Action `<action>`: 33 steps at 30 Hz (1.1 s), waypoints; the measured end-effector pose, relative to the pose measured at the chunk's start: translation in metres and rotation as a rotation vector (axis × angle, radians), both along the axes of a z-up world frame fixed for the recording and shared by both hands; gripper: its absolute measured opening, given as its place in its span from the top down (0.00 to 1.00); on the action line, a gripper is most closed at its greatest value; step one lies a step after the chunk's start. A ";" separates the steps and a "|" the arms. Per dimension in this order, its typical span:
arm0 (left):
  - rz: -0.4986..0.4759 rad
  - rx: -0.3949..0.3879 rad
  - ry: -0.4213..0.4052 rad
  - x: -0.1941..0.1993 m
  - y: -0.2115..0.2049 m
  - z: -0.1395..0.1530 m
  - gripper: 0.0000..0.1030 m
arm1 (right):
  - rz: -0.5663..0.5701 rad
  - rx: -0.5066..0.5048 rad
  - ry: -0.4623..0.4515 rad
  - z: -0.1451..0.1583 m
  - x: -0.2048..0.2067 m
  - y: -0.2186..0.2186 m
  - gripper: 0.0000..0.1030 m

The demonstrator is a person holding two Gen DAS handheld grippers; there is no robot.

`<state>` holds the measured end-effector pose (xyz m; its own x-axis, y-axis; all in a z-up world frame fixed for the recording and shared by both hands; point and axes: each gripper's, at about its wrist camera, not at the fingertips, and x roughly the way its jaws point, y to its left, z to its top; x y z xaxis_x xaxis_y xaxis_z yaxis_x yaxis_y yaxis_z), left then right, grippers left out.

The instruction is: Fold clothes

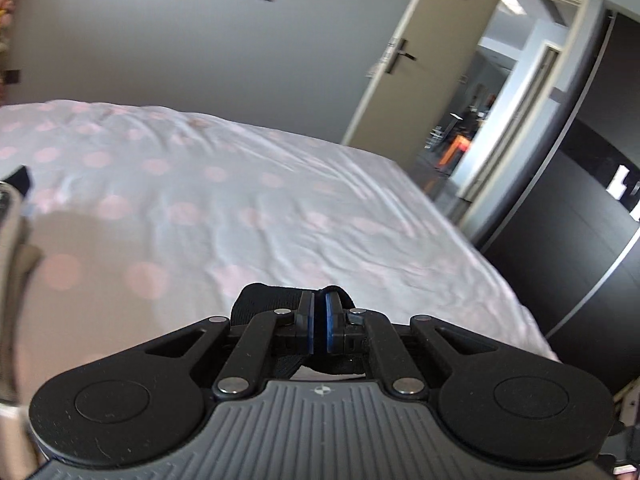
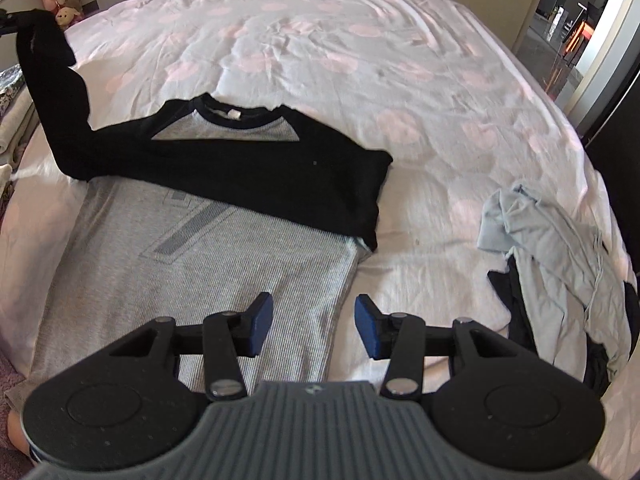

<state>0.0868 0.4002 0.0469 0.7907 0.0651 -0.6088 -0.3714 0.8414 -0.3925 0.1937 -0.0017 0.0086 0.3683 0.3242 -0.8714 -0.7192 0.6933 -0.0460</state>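
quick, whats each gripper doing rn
left gripper: shut on the black sleeve, lifted off the bed.
right gripper: open, holding nothing, above the grey shirt.

The black sleeve [image 2: 52,92] rises to the upper left of the right wrist view, where the frame edge cuts off its cuff. The dark garment [image 2: 516,300] lies mostly buried under the pale blue clothes [image 2: 560,248] at right.

shirt [image 2: 224,264]: grey, black sleeves | flat on bed | one sleeve raised
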 end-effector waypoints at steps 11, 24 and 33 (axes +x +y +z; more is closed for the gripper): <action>-0.139 -0.060 0.039 0.043 -0.092 -0.080 0.97 | -0.015 0.041 0.080 -0.034 0.040 0.031 0.53; -0.220 0.117 0.267 0.004 -0.151 -0.170 0.97 | -0.080 0.277 0.254 -0.105 0.046 0.060 0.63; -0.210 0.094 0.259 0.001 -0.146 -0.175 0.96 | -0.032 0.387 0.294 -0.126 0.032 0.107 0.64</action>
